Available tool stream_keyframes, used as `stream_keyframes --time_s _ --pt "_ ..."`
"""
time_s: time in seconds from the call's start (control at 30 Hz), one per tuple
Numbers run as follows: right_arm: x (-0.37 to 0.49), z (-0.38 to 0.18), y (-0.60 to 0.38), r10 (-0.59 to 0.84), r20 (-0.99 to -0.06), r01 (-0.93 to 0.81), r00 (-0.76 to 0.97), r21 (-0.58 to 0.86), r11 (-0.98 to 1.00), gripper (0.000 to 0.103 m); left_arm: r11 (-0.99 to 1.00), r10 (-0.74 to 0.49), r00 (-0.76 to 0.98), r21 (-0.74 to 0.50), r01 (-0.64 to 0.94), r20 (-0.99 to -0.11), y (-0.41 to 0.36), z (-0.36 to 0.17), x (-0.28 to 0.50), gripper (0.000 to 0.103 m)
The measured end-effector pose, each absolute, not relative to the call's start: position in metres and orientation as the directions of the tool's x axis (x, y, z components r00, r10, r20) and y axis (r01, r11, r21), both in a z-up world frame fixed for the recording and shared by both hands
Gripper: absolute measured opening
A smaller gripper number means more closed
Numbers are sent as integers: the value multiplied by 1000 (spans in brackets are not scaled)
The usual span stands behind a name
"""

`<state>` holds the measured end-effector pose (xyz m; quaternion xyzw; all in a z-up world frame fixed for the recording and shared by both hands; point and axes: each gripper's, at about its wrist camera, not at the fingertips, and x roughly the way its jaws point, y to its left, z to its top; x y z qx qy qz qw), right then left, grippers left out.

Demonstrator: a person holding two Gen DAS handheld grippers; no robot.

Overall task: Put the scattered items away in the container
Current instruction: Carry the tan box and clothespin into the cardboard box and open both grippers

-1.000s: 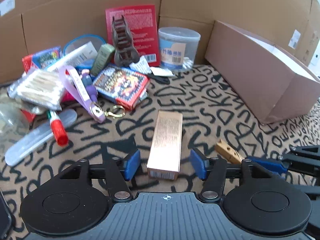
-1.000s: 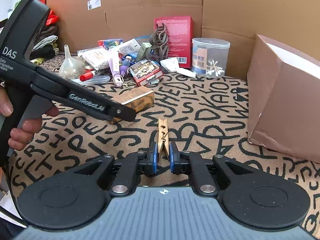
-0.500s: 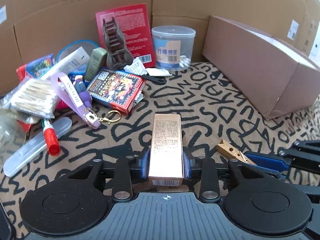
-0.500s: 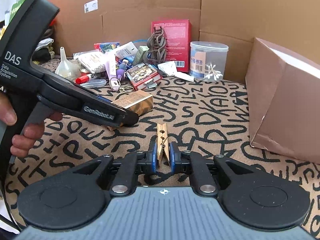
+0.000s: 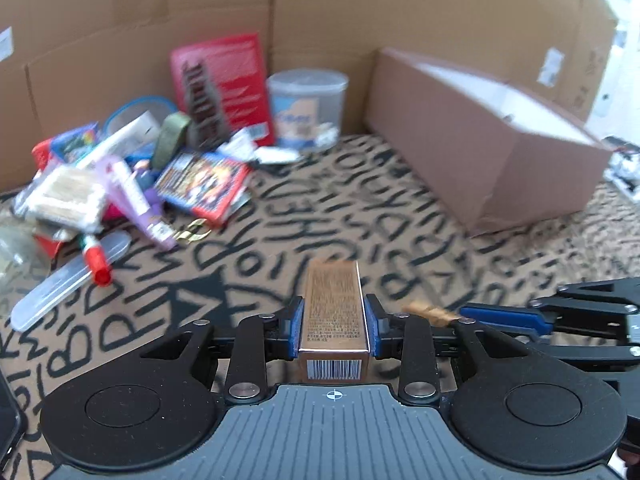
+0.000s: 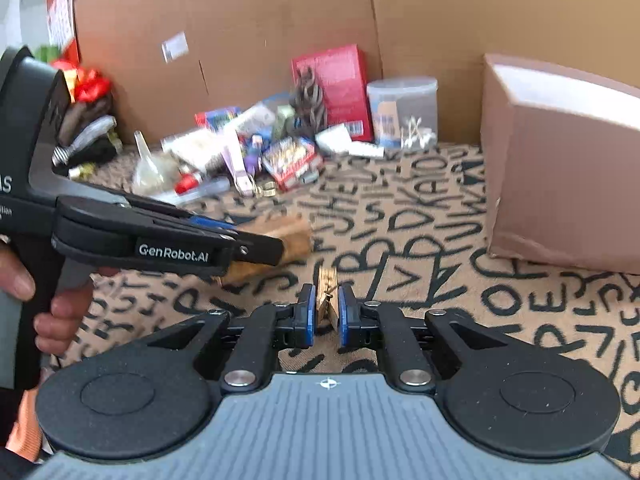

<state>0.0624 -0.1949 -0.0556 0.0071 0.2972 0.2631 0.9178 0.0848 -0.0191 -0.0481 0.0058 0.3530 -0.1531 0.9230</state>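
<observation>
My left gripper is shut on a long copper-gold box and holds it above the patterned mat; the box also shows in the right wrist view. My right gripper is shut on a wooden clothespin, which also shows beside the box in the left wrist view. The brown cardboard container stands open at the right, also seen in the right wrist view. Both views are blurred by motion.
A heap of scattered items lies at the back left: a red box, a clear tub of cotton swabs, a card pack, a red-capped marker, a purple strap. Cardboard walls surround the mat.
My left gripper closed on the copper-gold box and lifted it off the mat. My right gripper, shut on the clothespin throughout, lifted it too. Both views rose and pulled back from the heap.
</observation>
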Motion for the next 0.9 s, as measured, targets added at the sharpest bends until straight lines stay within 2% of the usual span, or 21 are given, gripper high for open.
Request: stream_keyframes --time_s 0.33,0.43,0.47,0.5,0.67,0.7,0.73,0.8,0.83,0.87,0.9 --pt "53 -4 -246 447 -361 -421 819 151 894 14 886 -440 744 -105 453 -503 -78 20 91 29" --pt "59 6 -260 412 -324 -390 851 133 911 14 871 -458 752 -71 485 -474 -95 35 102 28" --pt "61 9 -265 398 -316 -377 861 128 917 14 869 -459 754 -64 490 -470 -100 39 108 25" --pt "64 11 -269 386 -308 -366 869 124 922 14 865 -466 750 -64 498 -469 -103 42 114 0" --pt "78 17 -289 348 -277 -331 896 108 937 14 841 -513 716 -107 531 -474 -118 55 147 0" --pt "81 17 -292 343 -281 -325 897 110 939 14 845 -504 718 -102 525 -480 -120 54 153 4" --pt "84 15 -294 337 -287 -317 897 116 941 14 850 -493 720 -97 517 -488 -121 52 157 18" --pt "84 9 -298 346 -296 -322 890 128 938 14 857 -479 717 -93 507 -506 -118 45 159 27" --pt "83 6 -299 348 -302 -323 887 131 937 14 859 -474 714 -91 504 -515 -115 40 157 42" --pt "81 3 -301 350 -308 -324 885 134 937 14 860 -469 711 -88 502 -525 -113 36 155 53" --pt "80 0 -302 351 -314 -324 882 137 936 14 866 -453 708 -79 494 -542 -112 29 152 72"
